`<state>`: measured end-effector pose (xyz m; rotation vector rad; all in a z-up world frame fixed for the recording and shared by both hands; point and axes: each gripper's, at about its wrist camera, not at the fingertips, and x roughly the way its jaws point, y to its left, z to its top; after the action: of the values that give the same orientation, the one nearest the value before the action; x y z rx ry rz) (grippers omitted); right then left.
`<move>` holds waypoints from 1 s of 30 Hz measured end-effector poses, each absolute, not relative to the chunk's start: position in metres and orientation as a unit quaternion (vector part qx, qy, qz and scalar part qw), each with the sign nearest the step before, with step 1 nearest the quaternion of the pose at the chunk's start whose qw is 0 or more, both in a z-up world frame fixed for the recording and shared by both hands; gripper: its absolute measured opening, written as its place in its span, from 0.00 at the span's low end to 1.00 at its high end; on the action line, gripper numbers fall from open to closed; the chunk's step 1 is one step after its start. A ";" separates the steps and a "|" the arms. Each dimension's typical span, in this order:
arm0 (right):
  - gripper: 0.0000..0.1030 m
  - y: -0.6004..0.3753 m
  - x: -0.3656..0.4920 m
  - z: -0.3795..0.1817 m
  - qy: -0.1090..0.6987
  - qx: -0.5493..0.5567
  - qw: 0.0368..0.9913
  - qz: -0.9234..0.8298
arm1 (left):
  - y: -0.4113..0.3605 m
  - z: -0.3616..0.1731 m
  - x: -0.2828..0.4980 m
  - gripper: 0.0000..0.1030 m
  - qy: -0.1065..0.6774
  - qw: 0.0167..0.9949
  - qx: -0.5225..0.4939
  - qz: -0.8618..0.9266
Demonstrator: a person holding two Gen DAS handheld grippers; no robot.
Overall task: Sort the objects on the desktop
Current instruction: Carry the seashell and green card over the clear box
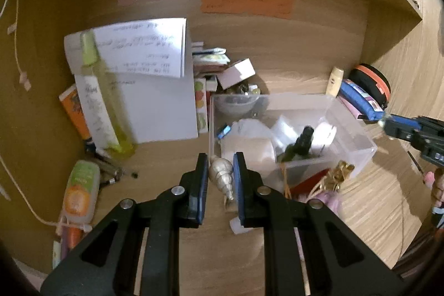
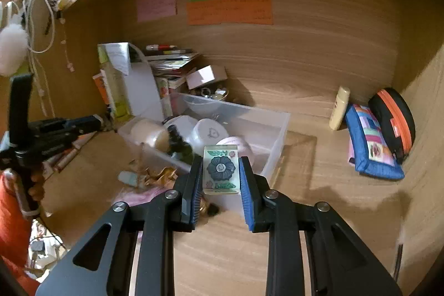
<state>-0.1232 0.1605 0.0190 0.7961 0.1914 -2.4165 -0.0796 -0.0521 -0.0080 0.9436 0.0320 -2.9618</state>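
Observation:
My left gripper (image 1: 220,161) is shut on a silver spiral shell ornament (image 1: 221,176), held above the wooden desk just in front of the clear plastic bin (image 1: 352,126). In the right wrist view my right gripper (image 2: 220,164) is shut on a clear rectangular tile (image 2: 221,169) printed with a dark blue flower and green leaves, held over the near edge of the same clear bin (image 2: 277,140). The bin holds white jars, a dark bottle (image 1: 301,143) and a white bowl (image 2: 209,133). The right gripper also shows at the right edge (image 1: 388,126), the left gripper at the left (image 2: 97,121).
A white box with papers (image 1: 155,101), a yellow-green spray bottle (image 1: 102,101) and tubes stand at left. A blue pouch (image 2: 371,146), a black-orange case (image 2: 394,118) and a cream bottle (image 2: 340,107) sit at right. Gold trinkets (image 2: 161,175) lie before the bin. Coloured notes hang on the back wall.

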 end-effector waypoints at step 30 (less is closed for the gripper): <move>0.22 0.110 -0.236 -0.021 -0.006 0.358 0.325 -0.875 | -0.023 -0.028 -0.205 0.17 0.042 -0.029 0.353 -0.934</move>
<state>-0.2360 0.1097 -0.0210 0.9383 -0.0165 -2.2949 -0.2049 -0.0230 -0.0284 1.1292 0.1354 -2.9912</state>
